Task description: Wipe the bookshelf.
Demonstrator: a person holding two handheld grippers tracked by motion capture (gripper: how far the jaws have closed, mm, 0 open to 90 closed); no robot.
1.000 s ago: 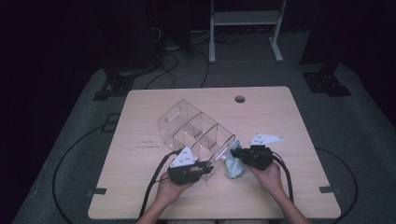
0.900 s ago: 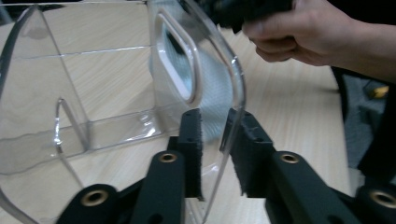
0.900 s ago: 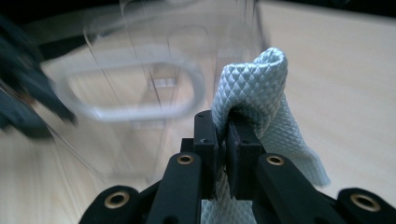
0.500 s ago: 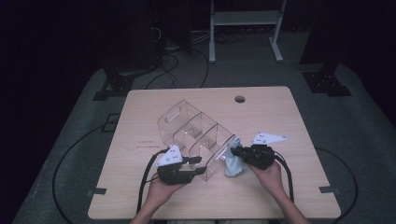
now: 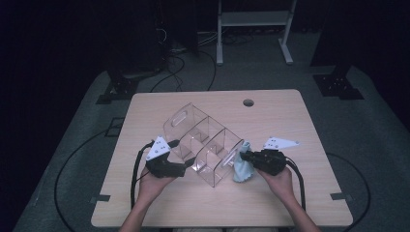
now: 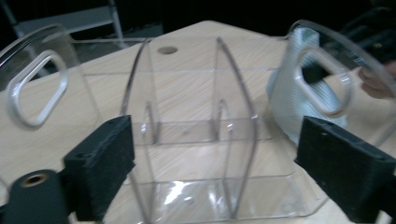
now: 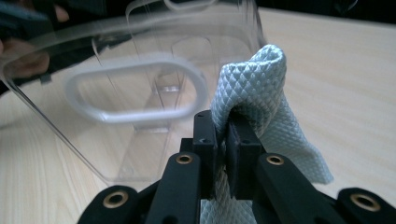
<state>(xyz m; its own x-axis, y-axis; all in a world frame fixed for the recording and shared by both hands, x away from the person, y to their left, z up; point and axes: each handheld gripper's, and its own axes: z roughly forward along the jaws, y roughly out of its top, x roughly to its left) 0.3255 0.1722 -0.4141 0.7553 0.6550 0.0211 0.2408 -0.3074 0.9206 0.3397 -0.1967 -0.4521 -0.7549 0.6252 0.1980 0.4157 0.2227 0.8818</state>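
**Cloth at organizer's end wall; left gripper released**

Right gripper: jaws clamped on a fold of the pale blue cloth, which hangs from the pads down to the counter. In the high view the cloth sits against the near-right end wall of the clear organizer, the wall with the oval handle cutout.

Left gripper: jaws have just been opening and now stand wide apart. In the left gripper view the organizer lies between the pads, but neither pad presses on it.

The organizer rests on the counter, set diagonally, with two dividers making three compartments, all empty.

Judgement: wiping looks under way at the end wall. The steadying grip is let go; the compartments and far wall are likely left.
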